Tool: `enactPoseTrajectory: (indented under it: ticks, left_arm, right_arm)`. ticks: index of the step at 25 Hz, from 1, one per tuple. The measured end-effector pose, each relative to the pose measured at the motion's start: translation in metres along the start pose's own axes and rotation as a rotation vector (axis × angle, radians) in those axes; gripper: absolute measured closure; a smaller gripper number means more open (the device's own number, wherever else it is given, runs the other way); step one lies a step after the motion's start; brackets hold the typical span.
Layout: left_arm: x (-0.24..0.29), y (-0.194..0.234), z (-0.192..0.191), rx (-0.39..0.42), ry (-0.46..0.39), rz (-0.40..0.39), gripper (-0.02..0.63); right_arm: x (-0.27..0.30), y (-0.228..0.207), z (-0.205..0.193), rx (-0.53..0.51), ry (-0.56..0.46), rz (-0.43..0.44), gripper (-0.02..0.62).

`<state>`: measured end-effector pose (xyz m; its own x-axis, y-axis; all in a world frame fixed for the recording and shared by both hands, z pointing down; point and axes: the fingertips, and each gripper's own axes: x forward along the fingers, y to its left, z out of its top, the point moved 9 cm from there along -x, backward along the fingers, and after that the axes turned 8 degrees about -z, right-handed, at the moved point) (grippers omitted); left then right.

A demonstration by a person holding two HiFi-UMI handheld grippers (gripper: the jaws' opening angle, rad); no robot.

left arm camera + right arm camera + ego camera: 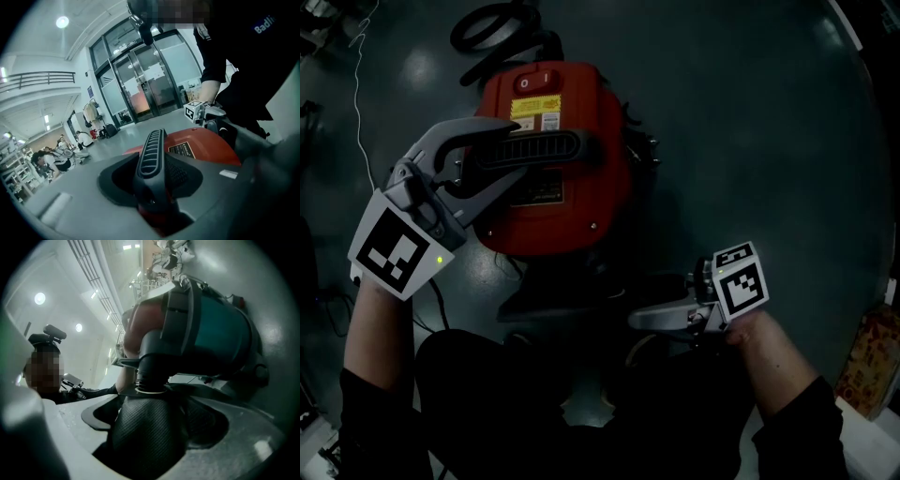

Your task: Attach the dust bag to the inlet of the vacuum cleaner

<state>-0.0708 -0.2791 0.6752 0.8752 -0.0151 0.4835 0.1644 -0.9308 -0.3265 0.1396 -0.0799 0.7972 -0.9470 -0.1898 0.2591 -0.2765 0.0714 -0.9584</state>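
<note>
A red vacuum cleaner (558, 202) stands on the dark floor, seen from above in the head view. My left gripper (517, 150) is shut on its black ribbed handle (558, 147), which fills the gap between the jaws in the left gripper view (152, 154). My right gripper (636, 321) is low at the vacuum's near side, with its jaws open. The black textured dust bag (145, 437) lies between them, just under the black round inlet (151, 369). In the head view the bag (567, 302) is a dim grey shape below the red body.
A black hose (492, 33) coils behind the vacuum. A thin white cable (361, 94) runs down the left. A cardboard box (874, 361) stands at the right edge. Glass doors (145, 84) and several seated people (51, 159) are far off.
</note>
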Motion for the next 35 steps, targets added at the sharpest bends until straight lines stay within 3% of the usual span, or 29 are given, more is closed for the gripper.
enactPoseTrajectory:
  ticks: [4,8,13,18,23,25,29,32,35]
  left_arm:
    - [-0.015,0.001,0.004,-0.048,0.028,-0.032,0.434]
    - [-0.049,0.004,0.018,-0.176,-0.011,0.045,0.45]
    - [-0.101,-0.004,0.063,-0.364,-0.124,0.156,0.48]
    - [-0.146,-0.044,0.124,-0.513,-0.147,0.145,0.488]
    - [-0.19,-0.079,0.21,-0.564,-0.196,0.111,0.503]
    - [-0.206,-0.089,0.247,-0.556,-0.224,0.118,0.506]
    - [-0.252,-0.109,0.313,-0.639,-0.286,0.148,0.503]
    - [-0.281,-0.126,0.345,-0.661,-0.317,0.115,0.506]
    - [-0.298,-0.154,0.359,-0.679,-0.327,0.114,0.508]
  right_arm:
    - [-0.033,0.015,-0.005,0.004,-0.041,-0.046,0.161]
    - [-0.062,0.045,-0.012,-0.012,-0.111,-0.115,0.161]
    - [-0.091,0.106,-0.033,-0.033,-0.31,-0.163,0.161]
    - [-0.084,0.186,-0.055,-0.012,-0.492,-0.142,0.161]
    - [-0.072,0.292,-0.087,0.011,-0.469,-0.14,0.161]
    - [-0.077,0.338,-0.097,-0.029,-0.448,-0.179,0.161]
    - [-0.086,0.427,-0.118,-0.069,-0.502,-0.244,0.162]
    - [-0.08,0.479,-0.129,-0.082,-0.529,-0.238,0.162]
    - [-0.068,0.511,-0.137,-0.13,-0.494,-0.189,0.163]
